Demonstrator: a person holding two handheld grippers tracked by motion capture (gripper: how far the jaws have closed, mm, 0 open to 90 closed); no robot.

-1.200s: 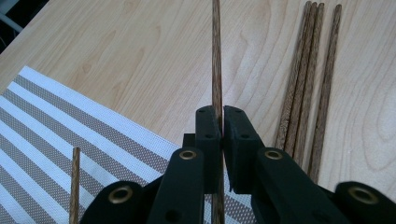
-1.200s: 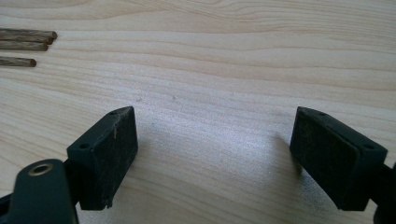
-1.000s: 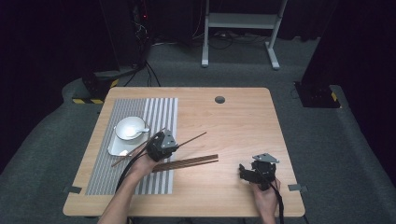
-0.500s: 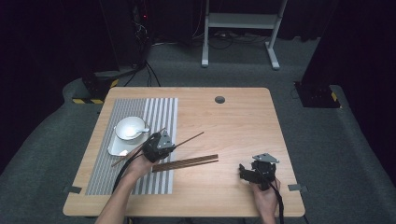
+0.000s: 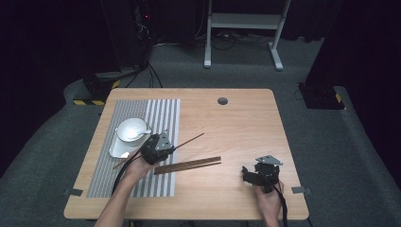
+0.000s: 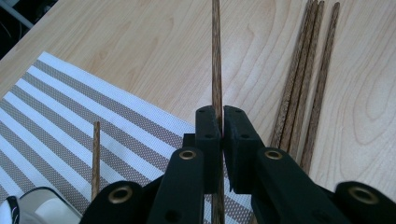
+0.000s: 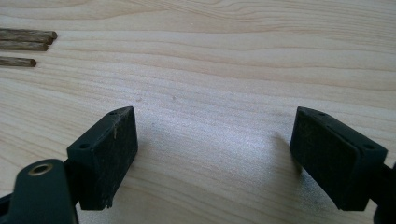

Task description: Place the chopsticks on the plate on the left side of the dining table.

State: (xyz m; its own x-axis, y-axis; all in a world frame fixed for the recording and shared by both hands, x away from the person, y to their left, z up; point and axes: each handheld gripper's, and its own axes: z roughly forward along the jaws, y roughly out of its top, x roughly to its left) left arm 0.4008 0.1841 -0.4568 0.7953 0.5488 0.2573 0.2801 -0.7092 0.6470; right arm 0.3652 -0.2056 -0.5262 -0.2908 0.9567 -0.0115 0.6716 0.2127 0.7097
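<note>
The light wooden counter (image 5: 236, 123) carries a grey-and-white striped placemat (image 5: 156, 113) under the left hand-held gripper (image 5: 158, 146), with a white bowl on a white plate (image 5: 128, 132) just beyond it. Three dark wooden chopsticks (image 5: 189, 165) lie bundled between both grippers. The left hand-held gripper is clamped on a single dark wooden chopstick (image 6: 216, 56); the right hand-held gripper (image 7: 215, 154) gapes wide over bare wood.
</note>
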